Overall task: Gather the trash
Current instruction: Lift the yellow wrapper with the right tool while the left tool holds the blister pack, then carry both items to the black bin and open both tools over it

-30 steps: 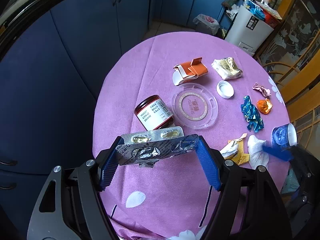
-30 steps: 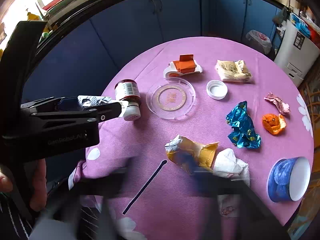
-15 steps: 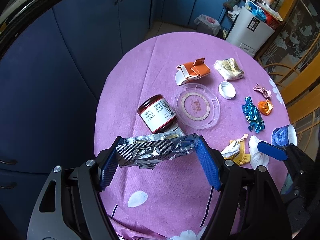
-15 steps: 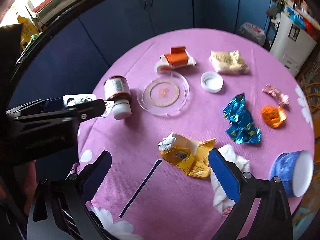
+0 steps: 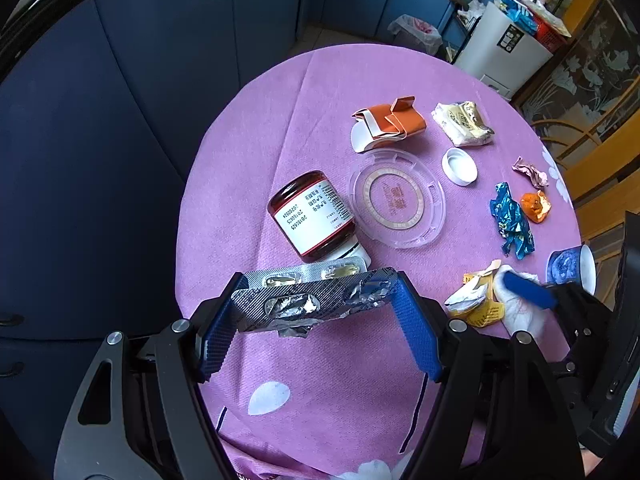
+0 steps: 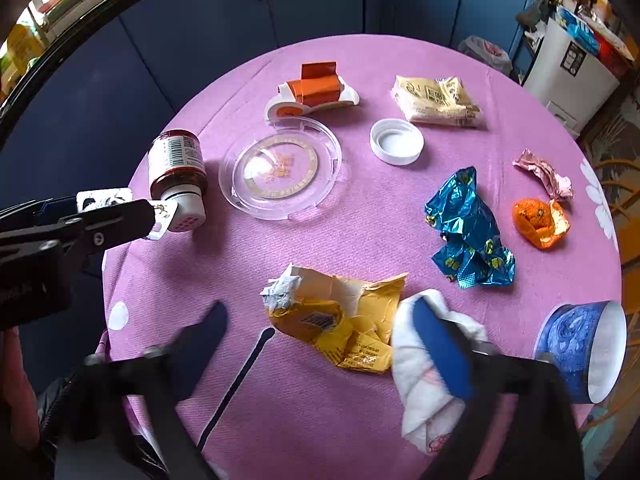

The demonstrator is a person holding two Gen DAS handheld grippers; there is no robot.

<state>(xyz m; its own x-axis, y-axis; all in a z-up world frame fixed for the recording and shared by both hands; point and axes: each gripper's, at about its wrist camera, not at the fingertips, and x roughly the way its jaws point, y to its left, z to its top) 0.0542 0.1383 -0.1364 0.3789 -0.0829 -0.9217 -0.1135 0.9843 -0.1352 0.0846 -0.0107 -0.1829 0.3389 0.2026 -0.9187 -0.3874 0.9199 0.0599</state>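
Purple-clothed bench (image 5: 320, 92), littered. Left fingers (image 5: 312, 300) clamped blister pack (image 5: 304, 298); right fingers (image 6: 320, 344) gaped empty, lower frame. Next, probably: straddle yellow wrapper (image 6: 344, 320).

Jar label (image 5: 316, 220) carries upside-down dates 20150625 and 20200624; barcode alongside; other print unreadable

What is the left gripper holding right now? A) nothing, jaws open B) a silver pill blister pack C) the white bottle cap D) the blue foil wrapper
B: in the left wrist view the left gripper has its blue pads pressed on both ends of the silver blister pack; the blue foil wrapper and white bottle cap lie on the purple tablecloth.
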